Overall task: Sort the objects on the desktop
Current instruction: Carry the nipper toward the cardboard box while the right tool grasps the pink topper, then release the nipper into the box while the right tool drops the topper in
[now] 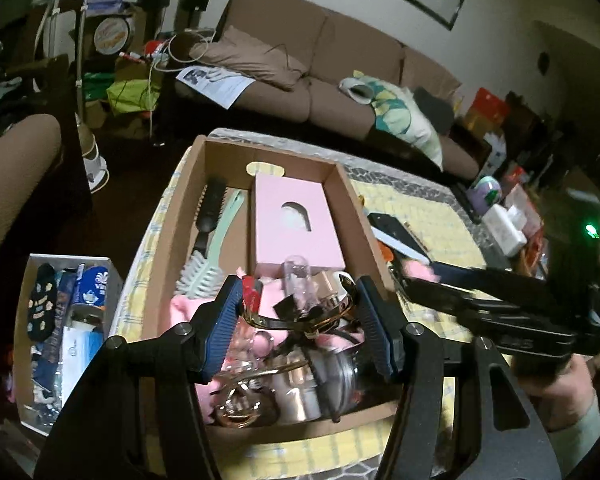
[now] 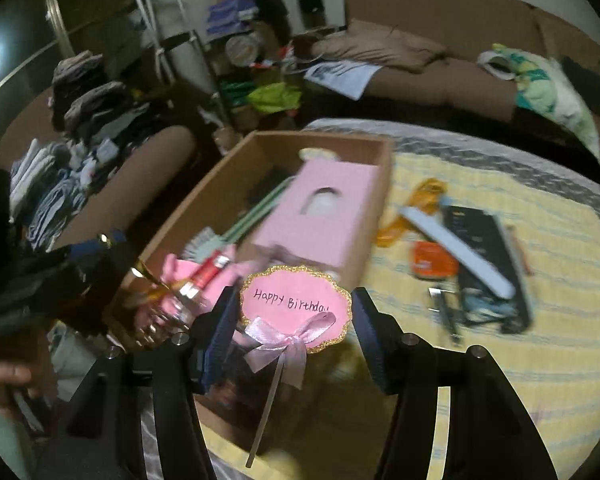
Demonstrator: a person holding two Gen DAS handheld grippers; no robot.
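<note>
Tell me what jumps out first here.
The pink "Happy Birthday" topper with its bow, between the right gripper's jaws, with the box beneath. Next, the cardboard box on the yellow tablecloth, crammed with a pink carton, brushes and shiny gold bits. The left gripper hovers over it.

Left gripper point(image 1: 296, 320) angled downward, jaws partly apart, gripping nothing. Right gripper point(image 2: 296, 332) angled downward, jaws partly apart, pads clear; a hand point(image 1: 556, 392) holds its handle.
</note>
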